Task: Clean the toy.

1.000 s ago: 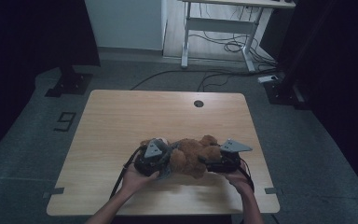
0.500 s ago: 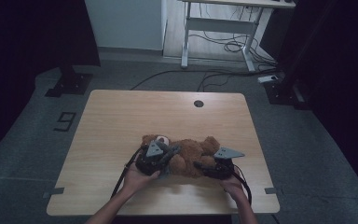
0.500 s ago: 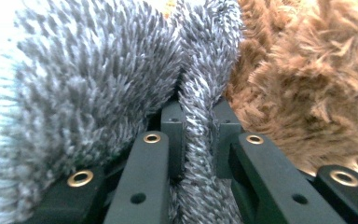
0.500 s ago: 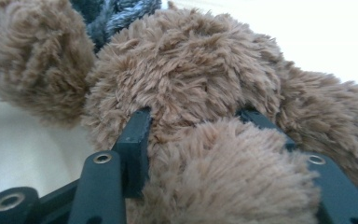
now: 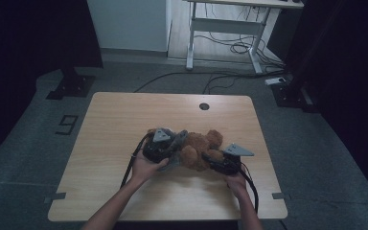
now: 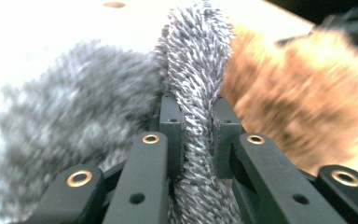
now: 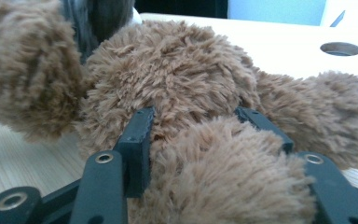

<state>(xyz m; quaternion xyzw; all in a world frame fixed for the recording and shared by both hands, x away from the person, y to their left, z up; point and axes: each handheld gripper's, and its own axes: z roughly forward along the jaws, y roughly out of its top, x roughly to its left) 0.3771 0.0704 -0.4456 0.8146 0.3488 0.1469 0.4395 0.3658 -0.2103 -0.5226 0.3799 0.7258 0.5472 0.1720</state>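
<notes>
Lying on the table (image 5: 124, 143), the brown teddy bear (image 5: 199, 148) has right tongs (image 7: 193, 126) clamping its limb, left tongs (image 6: 193, 126) pinching grey fur (image 6: 196, 60).

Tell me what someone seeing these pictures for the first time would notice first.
A brown plush bear lying on the near half of the wooden table, with a gripper at each end. The left gripper is shut on a grey fuzzy strip at the bear's left end, while the right gripper clamps a brown furry limb at its right end.
</notes>
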